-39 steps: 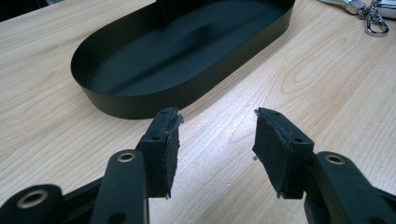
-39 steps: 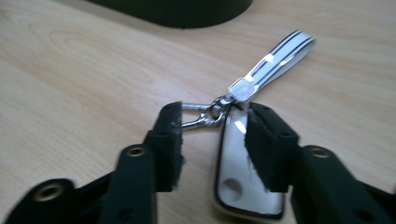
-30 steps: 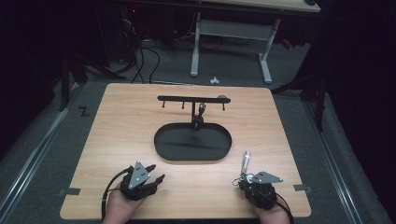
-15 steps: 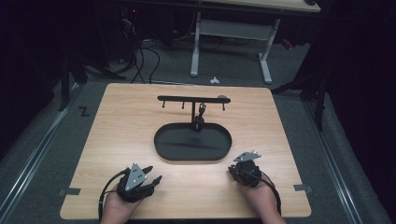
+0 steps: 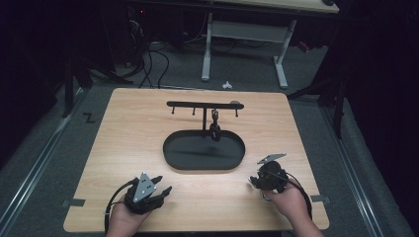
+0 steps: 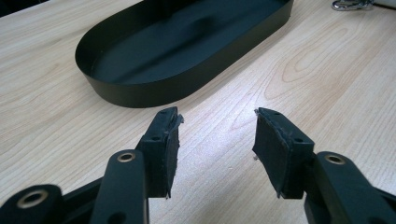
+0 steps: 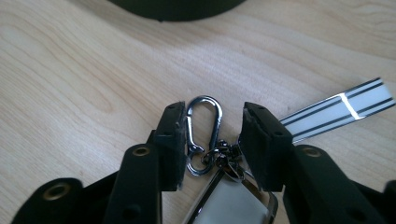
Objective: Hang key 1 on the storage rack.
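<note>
My right gripper (image 7: 210, 126) points down at the table, right of the black oval tray (image 5: 170, 148). Its jaws have just been opening, and a silver carabiner (image 7: 204, 128) lies between the pads. The carabiner lies against the left pad (image 7: 173, 140), and a gap separates it from the right pad. A white tag (image 7: 229, 200) hangs on the carabiner's ring, and a white striped strap (image 7: 336, 112) lies to the right. In the high view the right gripper (image 5: 258, 183) is near the front right of the table. My left gripper (image 5: 164, 184) rests open and empty at the front left, its fingertips (image 6: 163, 140) aimed at the tray (image 6: 140, 91).
A black rack (image 5: 205, 105) with several hooks stands behind the tray, and a dark keychain (image 5: 215, 129) hangs from it over the tray. A silver metal clip (image 6: 350, 4) lies on the wood beyond the tray in the left gripper view. Bare wood surrounds both hands.
My right hand has moved forward toward the tray and turned, and its jaws have opened around the carabiner. The left hand has stayed where it was.
</note>
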